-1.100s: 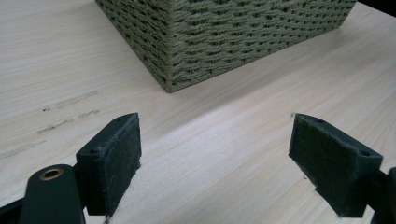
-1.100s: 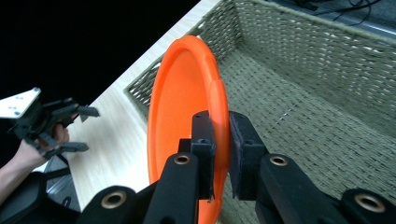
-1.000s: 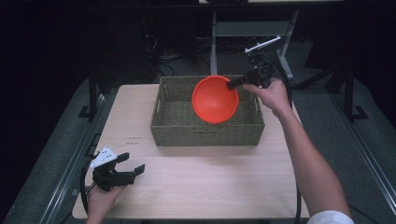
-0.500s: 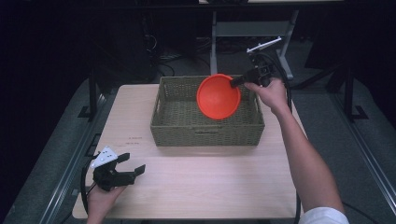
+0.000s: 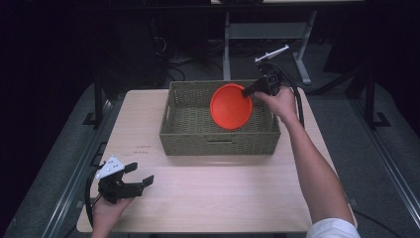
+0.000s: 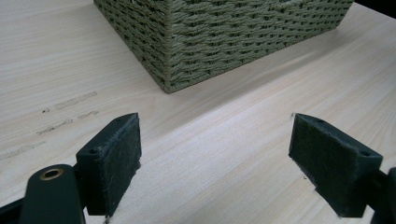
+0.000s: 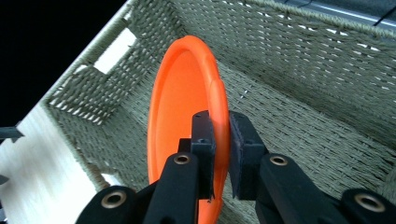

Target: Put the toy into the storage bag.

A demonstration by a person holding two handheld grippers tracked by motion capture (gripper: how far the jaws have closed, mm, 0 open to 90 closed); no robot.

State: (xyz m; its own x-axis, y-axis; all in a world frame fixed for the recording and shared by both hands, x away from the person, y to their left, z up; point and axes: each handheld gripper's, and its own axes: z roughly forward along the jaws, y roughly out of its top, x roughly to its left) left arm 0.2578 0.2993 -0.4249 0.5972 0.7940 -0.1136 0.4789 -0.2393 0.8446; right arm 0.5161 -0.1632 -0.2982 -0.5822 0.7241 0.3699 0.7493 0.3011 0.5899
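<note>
Over the woven basket (image 5: pixel 218 141), the right claw (image 5: pixel 250 90) pinches an orange plate (image 5: pixel 230 106) on edge; the left claw (image 5: pixel 136 179) rests wide open and empty on the tabletop (image 5: pixel 223 193).

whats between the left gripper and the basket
Bare tabletop, apart from a few faint marks on the wood. The high view and the left gripper view both show it between the left gripper and the basket.

Glossy orange plastic plate (image 7: pixel 187 107), rough woven wicker basket (image 5: pixel 218 141), matt pale wood table (image 5: pixel 223 198)
</note>
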